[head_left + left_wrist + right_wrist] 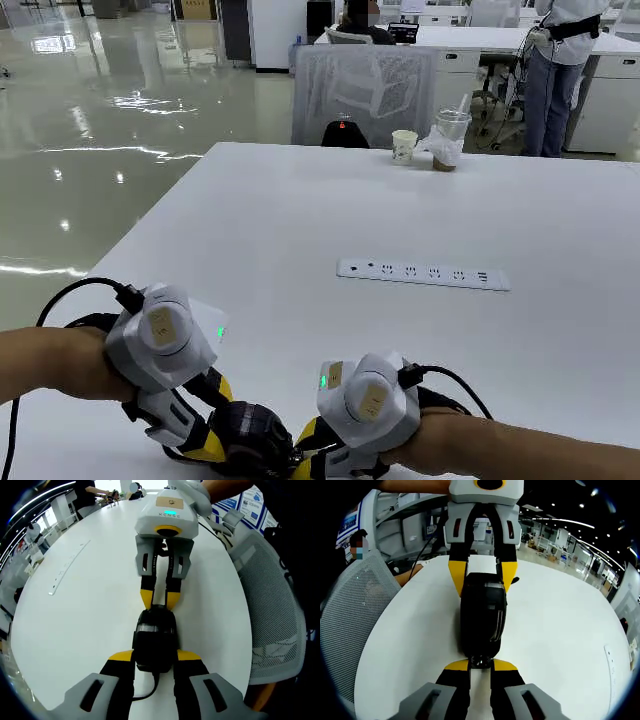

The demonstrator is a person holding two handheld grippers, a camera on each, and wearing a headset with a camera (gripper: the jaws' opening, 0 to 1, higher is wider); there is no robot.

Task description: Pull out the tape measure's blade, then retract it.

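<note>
- At the table's (300, 220) near edge, head view: a black tape (250, 432) sits between the left gripper (214, 420) and the right gripper (303, 452), which face each other tip to tip. From above, the gripper housings hide much of the jaw contact.
- Left gripper view: its own yellow-tipped jaws clamp the tape's case, one on each flank. The right gripper's tips sit close together at the far end of the case.
- Right gripper view: its own jaws are drawn nearly together at the near end of the case, with a small dark piece between them. Whether they grip it, cannot tell.
- Head view adds a strip (422, 273) mid-table and cups (425, 148) at the far edge, all well apart from the tape.
- Both gripper views take in a grey mesh chair (275, 605) beside the table.
</note>
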